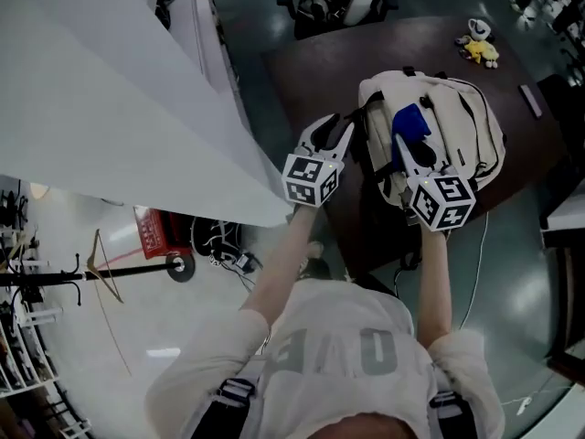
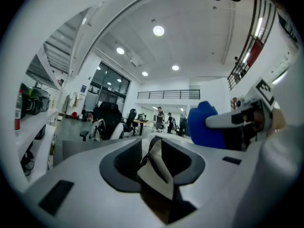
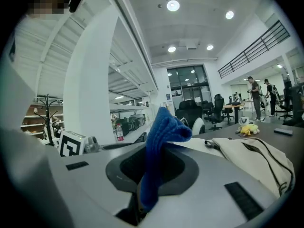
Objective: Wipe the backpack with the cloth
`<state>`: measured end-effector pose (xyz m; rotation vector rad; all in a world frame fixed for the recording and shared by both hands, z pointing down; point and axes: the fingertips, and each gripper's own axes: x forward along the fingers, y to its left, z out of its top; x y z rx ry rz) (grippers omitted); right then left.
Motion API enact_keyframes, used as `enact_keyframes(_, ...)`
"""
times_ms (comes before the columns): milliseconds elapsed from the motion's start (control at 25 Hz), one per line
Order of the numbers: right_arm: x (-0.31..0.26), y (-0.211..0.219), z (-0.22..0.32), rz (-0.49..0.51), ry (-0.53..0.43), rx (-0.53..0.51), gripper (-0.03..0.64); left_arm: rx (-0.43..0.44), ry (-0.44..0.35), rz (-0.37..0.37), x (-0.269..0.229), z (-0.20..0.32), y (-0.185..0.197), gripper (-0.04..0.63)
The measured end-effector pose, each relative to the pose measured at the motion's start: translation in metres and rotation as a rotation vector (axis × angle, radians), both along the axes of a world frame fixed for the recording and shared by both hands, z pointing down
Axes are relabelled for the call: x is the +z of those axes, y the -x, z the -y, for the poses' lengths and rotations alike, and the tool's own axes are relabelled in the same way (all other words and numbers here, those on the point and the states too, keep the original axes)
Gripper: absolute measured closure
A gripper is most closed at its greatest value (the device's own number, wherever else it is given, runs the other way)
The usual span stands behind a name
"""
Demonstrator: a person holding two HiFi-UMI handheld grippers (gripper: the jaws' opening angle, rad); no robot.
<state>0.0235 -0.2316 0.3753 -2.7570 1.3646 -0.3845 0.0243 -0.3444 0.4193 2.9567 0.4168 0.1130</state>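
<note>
Backpack fabric [image 2: 156,171] between left fingers [image 2: 119,164] (unseen overhead)

No word can be read with certainty. Large pale letters are printed across the chest of the person's shirt [image 1: 352,350], well behind both pairs of jaws. They are seen upside down in the head view. Shapes like a U, a V or A, and an O are made out, and the rest is lost in folds.

Only black-and-white square patterns, not letters, are carried on the left marker cube [image 1: 311,179] and the right marker cube [image 1: 443,201], just behind the jaws. White print is borne by a red sign [image 1: 151,230], well to the left of the left jaws, but it is too small to be read.
</note>
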Motion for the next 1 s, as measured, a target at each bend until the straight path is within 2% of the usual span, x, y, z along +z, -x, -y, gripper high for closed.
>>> enact_keyframes(120,0.009,-0.003,0.014,0.027,-0.006,0.077,0.577,0.085,-0.071,0.081,0.038,0.013,-0.019,0.485)
enact_keyframes(320,0.014,-0.005,0.023,0.031,-0.017,0.206,0.577,0.195,-0.050,0.156,0.075,0.020,-0.042,0.485)
enact_keyframes(400,0.019,-0.003,0.021,0.040,-0.027,0.242,0.577,0.247,-0.081,0.166,0.085,0.011,-0.042,0.485)
enact_keyframes(560,0.023,0.001,0.021,0.043,-0.039,0.298,0.577,0.296,-0.127,0.156,0.092,0.004,-0.052,0.485)
enact_keyframes(720,0.025,0.005,0.020,0.058,-0.055,0.302,0.577,0.319,-0.170,0.145,0.092,0.000,-0.060,0.490)
enact_keyframes(760,0.027,0.005,0.019,0.065,-0.055,0.304,0.577,0.325,-0.184,0.138,0.091,-0.002,-0.058,0.550)
enact_keyframes(920,0.028,0.004,0.022,0.076,-0.059,0.318,0.577,0.303,-0.143,0.067,0.060,0.002,-0.052,0.568)
enact_keyframes(1000,0.029,0.004,0.037,0.076,-0.071,0.300,0.577,0.296,-0.155,0.017,0.039,0.009,-0.055,0.568)
